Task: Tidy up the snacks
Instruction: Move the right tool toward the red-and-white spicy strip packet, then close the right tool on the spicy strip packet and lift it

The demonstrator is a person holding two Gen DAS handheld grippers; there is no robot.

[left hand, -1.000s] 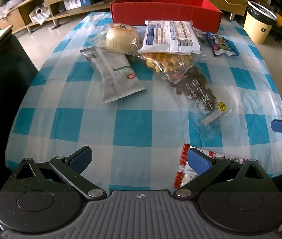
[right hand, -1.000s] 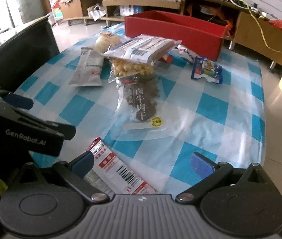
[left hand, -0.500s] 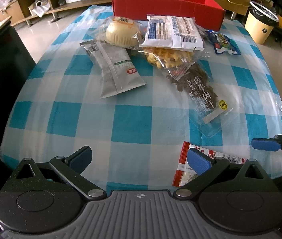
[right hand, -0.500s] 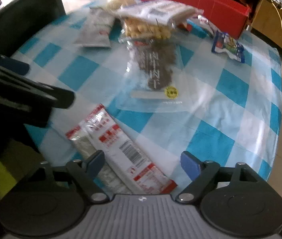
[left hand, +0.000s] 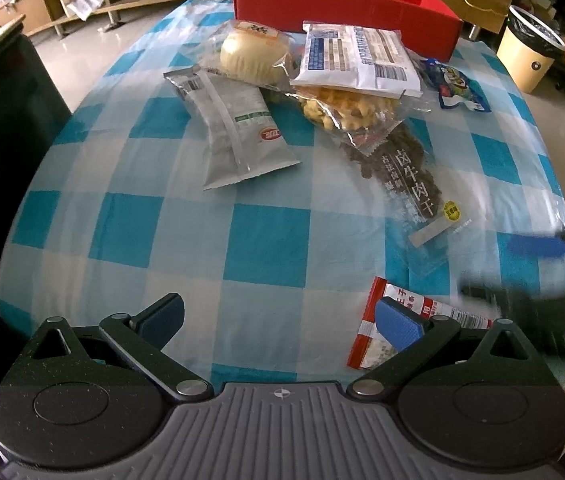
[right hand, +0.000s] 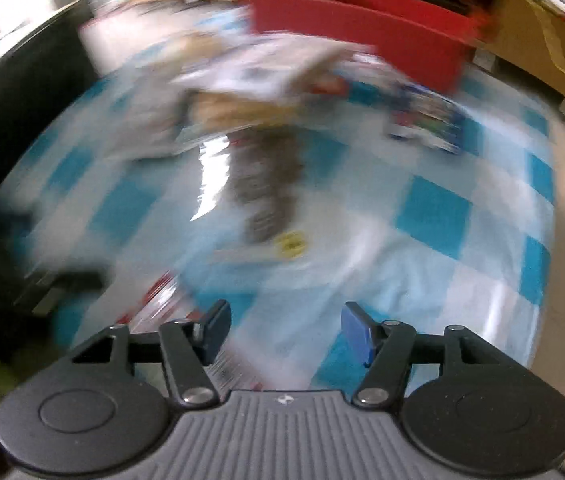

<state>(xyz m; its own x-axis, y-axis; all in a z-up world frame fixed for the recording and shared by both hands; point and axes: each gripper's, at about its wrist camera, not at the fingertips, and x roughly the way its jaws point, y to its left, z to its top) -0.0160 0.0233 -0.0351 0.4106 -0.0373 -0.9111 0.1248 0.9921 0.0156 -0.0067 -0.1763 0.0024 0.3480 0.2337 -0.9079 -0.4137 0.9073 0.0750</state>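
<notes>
Fingers of left gripper [left hand: 278, 322] spread wide, holding nothing, low over near edge of worktop [left hand: 170, 236]. Fingers of right gripper [right hand: 284, 330] also apart and empty; view blurred. Red-edged snack packet [left hand: 398, 330] flat near right-side finger of left gripper. Red box [left hand: 342, 4] at far edge, other snacks before it. Probably approach step: next, straddling and pinching the thin packet edge.

Sharp, daylit left view; right view motion-blurred (fisheye-bent edges)
</notes>
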